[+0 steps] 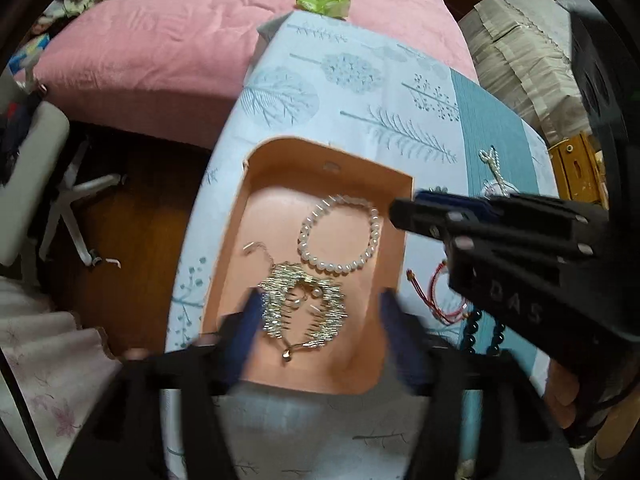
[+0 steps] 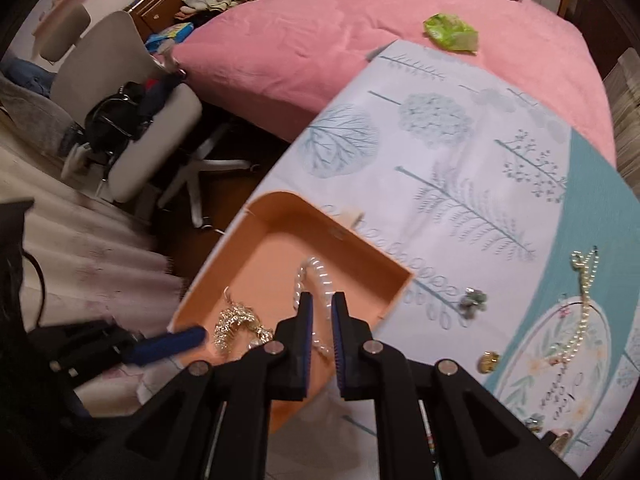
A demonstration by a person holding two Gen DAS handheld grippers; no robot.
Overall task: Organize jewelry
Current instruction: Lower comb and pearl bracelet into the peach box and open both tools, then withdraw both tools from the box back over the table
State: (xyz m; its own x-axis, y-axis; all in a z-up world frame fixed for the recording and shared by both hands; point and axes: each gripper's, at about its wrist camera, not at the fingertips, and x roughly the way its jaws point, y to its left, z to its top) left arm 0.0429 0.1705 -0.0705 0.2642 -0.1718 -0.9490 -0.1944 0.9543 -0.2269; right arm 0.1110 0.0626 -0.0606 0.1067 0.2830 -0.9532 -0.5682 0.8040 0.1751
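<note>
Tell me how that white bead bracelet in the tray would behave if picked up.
The bead bracelet is strung beads, so it would probably sag from a pinch. The glossy round beads may slip between fingers. It looks light beside the orange tray.

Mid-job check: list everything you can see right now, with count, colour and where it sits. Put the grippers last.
tray: one, peach, on the tablecloth.
bead bracelet: one, white, in the tray.
sparkly necklace: one, silver-gold, in the tray, near side.
pearl necklace: one, cream, on the tablecloth outside the tray.
red cord bracelet: one, on the cloth right of the tray.
dark bead string: one, beside the red cord.
tablecloth: one, pale with a tree print.
bed cover: one, pink, behind.
green packet: one, on the bed.
chair: one, grey, by the bed.
left gripper: fingers wide apart over the tray.
right gripper: fingers close together, gap visible.
</note>
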